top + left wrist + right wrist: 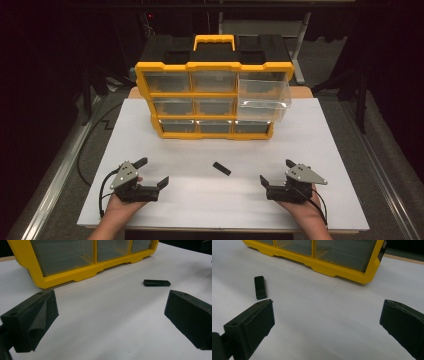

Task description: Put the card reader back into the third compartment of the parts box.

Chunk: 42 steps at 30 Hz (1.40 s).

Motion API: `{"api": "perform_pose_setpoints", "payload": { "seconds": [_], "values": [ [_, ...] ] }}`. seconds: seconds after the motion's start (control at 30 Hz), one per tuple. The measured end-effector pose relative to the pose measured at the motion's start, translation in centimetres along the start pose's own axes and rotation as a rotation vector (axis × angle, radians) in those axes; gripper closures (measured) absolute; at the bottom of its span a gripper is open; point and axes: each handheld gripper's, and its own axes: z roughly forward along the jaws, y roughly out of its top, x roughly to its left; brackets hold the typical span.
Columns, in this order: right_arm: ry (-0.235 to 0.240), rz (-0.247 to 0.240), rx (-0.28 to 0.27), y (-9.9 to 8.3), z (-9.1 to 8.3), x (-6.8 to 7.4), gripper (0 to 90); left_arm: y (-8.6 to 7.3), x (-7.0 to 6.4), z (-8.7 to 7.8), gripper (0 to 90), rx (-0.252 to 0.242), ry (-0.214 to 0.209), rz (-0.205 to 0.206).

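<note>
Both grippers, left (153, 172) and right (275, 171), are held wide open and empty on the table (325, 150), flanking the black piece (221, 168); one drawer (263, 95) is pulled out, seemingly to receive it.

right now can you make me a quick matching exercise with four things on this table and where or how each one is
Things:
1. small black block
2. clear drawer
3. left tongs
4. organizer handle

States:
A. pulled out from the right side of the yellow organizer
B. open, on the white board near its front left
C. lying flat between the two tongs
D. yellow, on top of the case

Pairs: 1-C, 2-A, 3-B, 4-D
</note>
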Motion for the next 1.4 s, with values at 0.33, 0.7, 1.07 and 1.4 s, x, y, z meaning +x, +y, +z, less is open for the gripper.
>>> {"api": "perform_pose_setpoints", "payload": {
  "seconds": [0.33, 0.7, 1.07, 1.4],
  "values": [
    [0.028, 0.025, 0.072, 0.1, 0.1, -0.3, 0.4, -0.1, -0.1, 0.0, 0.2, 0.004, -0.002, 0.009],
    [0.077, 0.041, 0.153, -0.1, 0.7, -0.1, 0.4, -0.1, -0.2, 0.0, 0.2, 0.006, -0.006, 0.011],
    [0.118, 0.030, 0.192, 0.0, 1.4, 0.6, 0.4, -0.1, -0.3, 0.0, 0.2, -0.002, -0.014, 0.002],
    [0.185, -0.014, 0.191, 0.8, 2.2, 2.1, 0.4, 0.0, -0.2, 0.1, 0.2, -0.006, -0.016, -0.002]
  ]
}}
